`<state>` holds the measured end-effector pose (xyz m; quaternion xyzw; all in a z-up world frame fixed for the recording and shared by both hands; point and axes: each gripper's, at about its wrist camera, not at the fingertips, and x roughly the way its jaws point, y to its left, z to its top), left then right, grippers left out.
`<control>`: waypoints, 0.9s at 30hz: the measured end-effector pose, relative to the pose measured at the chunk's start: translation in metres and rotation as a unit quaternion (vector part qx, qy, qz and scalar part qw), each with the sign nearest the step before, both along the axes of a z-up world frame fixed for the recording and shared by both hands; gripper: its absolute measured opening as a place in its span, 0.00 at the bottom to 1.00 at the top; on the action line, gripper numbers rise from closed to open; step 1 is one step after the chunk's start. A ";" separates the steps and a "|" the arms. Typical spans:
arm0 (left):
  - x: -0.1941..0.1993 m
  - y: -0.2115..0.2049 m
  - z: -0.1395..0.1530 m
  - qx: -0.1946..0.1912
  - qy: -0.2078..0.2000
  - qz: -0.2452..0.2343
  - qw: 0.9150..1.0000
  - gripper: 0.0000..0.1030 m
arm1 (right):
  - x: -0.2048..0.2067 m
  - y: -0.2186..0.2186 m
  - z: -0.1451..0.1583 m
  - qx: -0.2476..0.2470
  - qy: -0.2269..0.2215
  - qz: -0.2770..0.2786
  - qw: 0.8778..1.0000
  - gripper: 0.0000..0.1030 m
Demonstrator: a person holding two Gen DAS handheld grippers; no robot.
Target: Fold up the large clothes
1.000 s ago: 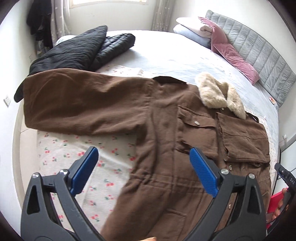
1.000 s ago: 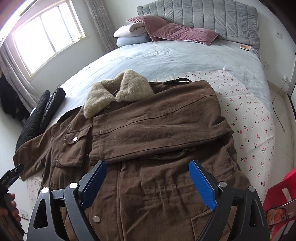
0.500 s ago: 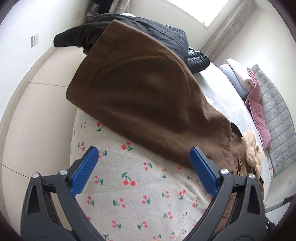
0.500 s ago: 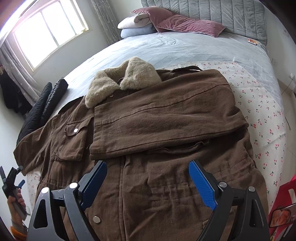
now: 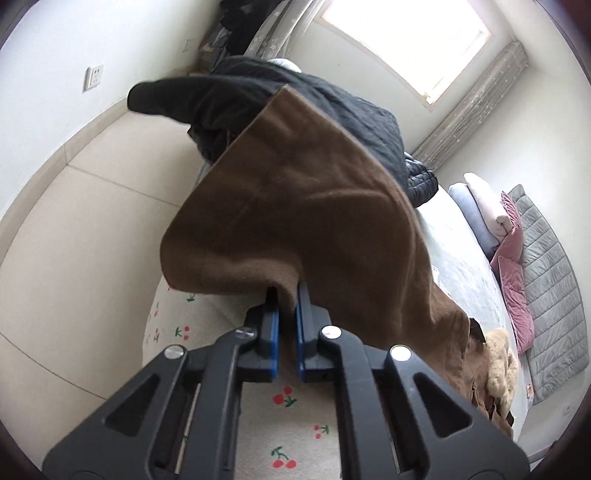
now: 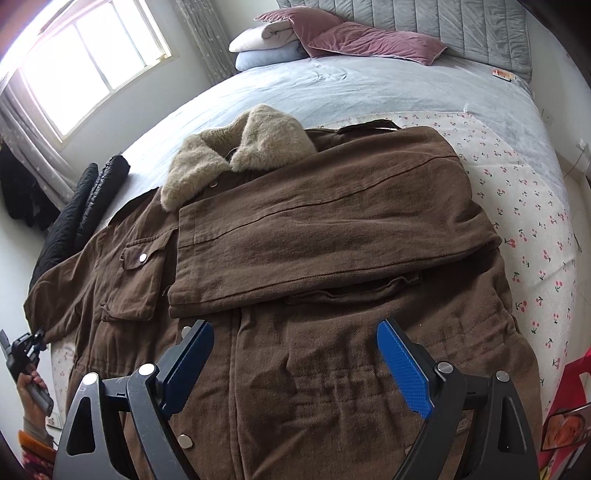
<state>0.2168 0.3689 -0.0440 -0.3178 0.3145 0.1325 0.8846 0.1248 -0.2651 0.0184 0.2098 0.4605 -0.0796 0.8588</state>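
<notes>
Two grippers were at work over one brown coat (image 6: 332,258), which lay spread front-up across the cherry-print sheet (image 6: 532,206) on the bed (image 6: 369,85), its fur collar (image 6: 240,147) toward the grey headboard (image 6: 443,22); one sleeve (image 6: 325,236) lay folded across the chest, while the other sleeve (image 5: 295,206) stretched out over the bed's edge near the black jacket (image 5: 303,99); the left gripper (image 5: 287,295) was clamped tight on the lower edge of that outstretched sleeve, the brown cloth bunched between its blue pads (image 5: 274,328) and draped above them; the right gripper (image 6: 295,354) hung over the coat's lower front with its jaws spread wide and nothing between them; pink and pale pillows (image 6: 332,40) were stacked by the headboard; a window (image 5: 410,40) lit the wall beyond the black jacket.
</notes>
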 end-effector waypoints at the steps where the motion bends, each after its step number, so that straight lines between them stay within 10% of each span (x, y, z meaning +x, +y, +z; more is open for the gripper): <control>1: -0.001 -0.007 0.010 0.010 -0.012 -0.005 1.000 0.07 | 0.000 -0.001 0.000 0.001 -0.002 -0.001 1.000 0.89; 10: 0.005 -0.119 0.120 0.070 -0.112 -0.146 0.980 0.07 | 0.003 -0.009 -0.005 0.009 -0.003 -0.008 1.000 0.89; 20: 0.018 -0.281 0.176 0.062 -0.156 -0.341 0.925 0.07 | 0.001 -0.015 -0.004 0.015 -0.007 -0.013 1.000 0.89; 22: 0.018 -0.316 0.175 0.045 -0.149 -0.398 0.904 0.08 | 0.002 -0.018 -0.004 0.016 -0.007 -0.015 1.000 0.89; 25: 0.018 -0.364 0.169 0.003 -0.128 -0.513 0.849 0.19 | 0.001 -0.021 -0.005 0.016 -0.008 -0.019 1.000 0.89; 27: 0.006 -0.378 0.171 0.023 -0.142 -0.536 0.832 0.40 | 0.002 -0.023 -0.006 0.013 -0.004 -0.014 1.000 0.89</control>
